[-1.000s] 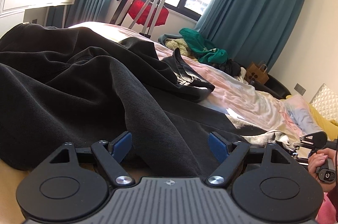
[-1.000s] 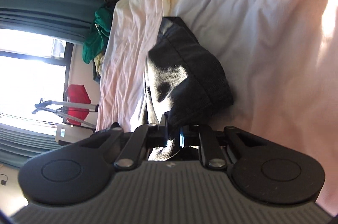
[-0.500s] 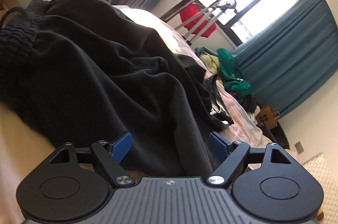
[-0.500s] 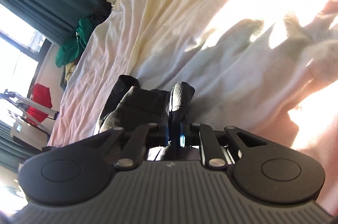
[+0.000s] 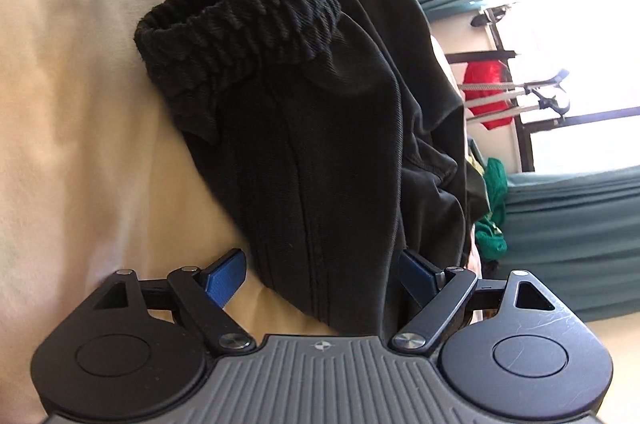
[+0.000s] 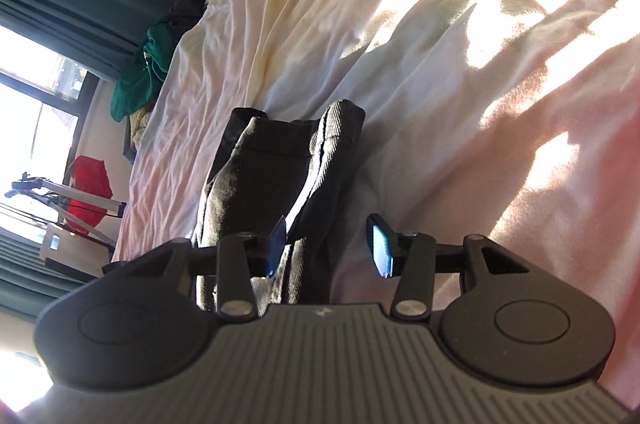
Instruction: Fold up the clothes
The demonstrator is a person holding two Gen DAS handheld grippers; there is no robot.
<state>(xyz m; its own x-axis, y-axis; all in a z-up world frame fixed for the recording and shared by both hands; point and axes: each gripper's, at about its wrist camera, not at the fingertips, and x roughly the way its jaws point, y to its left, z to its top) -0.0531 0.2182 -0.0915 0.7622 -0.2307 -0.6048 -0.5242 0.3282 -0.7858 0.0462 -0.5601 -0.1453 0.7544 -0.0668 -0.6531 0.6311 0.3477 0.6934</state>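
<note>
A wide bed with a wrinkled pale pink and cream sheet (image 6: 460,71) carried the black twill garment with a ribbed elastic waistband (image 5: 320,151). In the left wrist view its fabric ran between the spread jaws of the left gripper (image 5: 322,274), the waistband lying ahead on the sheet. The right gripper (image 6: 328,244) stood with jaws spread too, a folded end of the garment between them, nearer the left blue pad. No writing could be read.
</note>
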